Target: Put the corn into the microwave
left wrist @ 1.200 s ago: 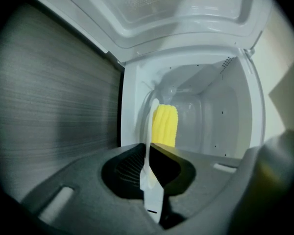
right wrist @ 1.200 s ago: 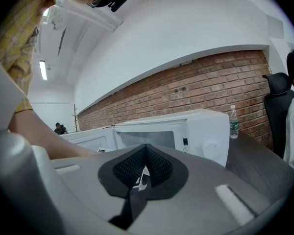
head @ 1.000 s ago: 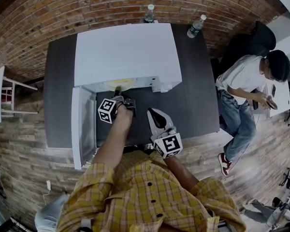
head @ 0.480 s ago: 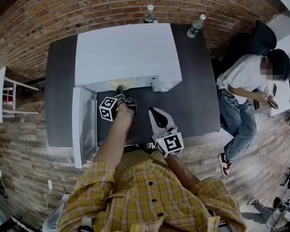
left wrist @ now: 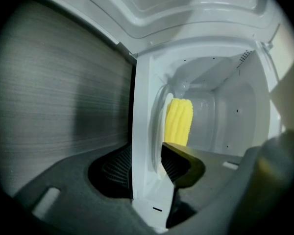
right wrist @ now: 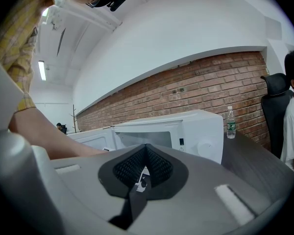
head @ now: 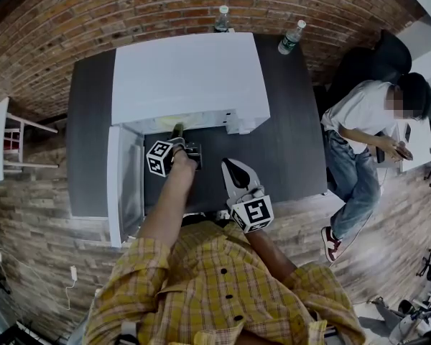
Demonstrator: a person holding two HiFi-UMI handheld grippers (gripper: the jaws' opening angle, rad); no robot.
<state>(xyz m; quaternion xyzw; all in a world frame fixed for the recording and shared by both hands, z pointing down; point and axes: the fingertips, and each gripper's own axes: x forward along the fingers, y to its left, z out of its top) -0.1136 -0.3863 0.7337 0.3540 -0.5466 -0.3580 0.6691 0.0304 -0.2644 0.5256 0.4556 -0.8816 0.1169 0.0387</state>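
Now the left claw has just been opening, released from the ribbed yellow corn cob, which lies inside the white boxy microwave. The right claw hangs clenched, empty. Placement looks done.

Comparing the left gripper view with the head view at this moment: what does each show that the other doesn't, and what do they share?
Left gripper view only: the yellow corn inside the microwave, past the left gripper, whose jaws have just been opening and hold nothing. Head view only: the right gripper, the microwave's open door, two water bottles, a seated person. Shared: the white microwave and the left gripper at its opening.
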